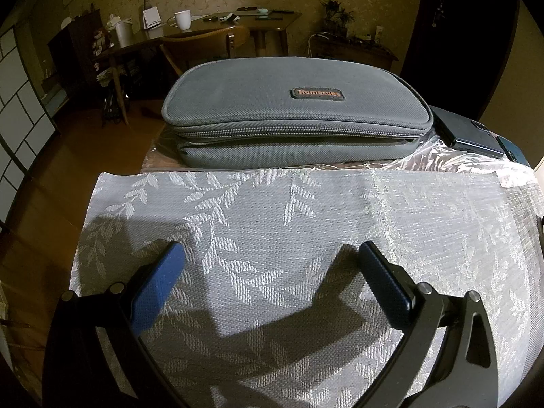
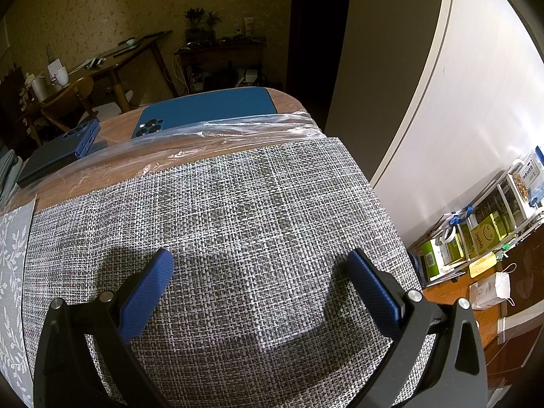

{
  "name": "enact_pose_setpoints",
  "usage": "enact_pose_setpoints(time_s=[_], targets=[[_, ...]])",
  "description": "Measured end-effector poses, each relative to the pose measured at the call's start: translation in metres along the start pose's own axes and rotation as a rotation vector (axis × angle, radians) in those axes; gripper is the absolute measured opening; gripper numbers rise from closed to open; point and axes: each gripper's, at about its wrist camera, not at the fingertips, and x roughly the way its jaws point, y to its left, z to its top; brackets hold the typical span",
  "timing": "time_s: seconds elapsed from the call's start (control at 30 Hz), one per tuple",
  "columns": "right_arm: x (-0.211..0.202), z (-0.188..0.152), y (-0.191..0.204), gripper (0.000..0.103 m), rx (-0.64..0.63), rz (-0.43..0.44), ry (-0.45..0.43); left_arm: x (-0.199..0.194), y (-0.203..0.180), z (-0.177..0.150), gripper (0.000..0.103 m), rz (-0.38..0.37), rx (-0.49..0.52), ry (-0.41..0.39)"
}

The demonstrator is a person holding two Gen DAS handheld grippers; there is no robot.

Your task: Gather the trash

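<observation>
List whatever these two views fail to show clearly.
- Grey zip case: contents hidden, lid shut; in the right wrist view cut off by the left edge.
- Clear plastic sheet: left wrist view, partly under the case; extent unclear.
- Dark folded phone: left wrist view, its right end cut by the fisheye edge.
- Desk items near the white mug: too small.

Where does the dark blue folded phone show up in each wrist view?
Left wrist: the dark blue folded phone lies at the right edge, just right of the grey zip case.
Right wrist: it lies at the far left, left of the larger blue phone.
Shared landmark: the clear plastic sheet.
</observation>
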Motion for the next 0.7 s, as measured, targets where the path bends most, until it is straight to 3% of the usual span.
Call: enact_pose_setpoints(time_s=[0.7], targets=[[0.0003,0.0005,0.0000,0.099,0.000,0.000,0.000,0.0008,-0.0002,0.0008,0.102,0.000,0.000,0.000]])
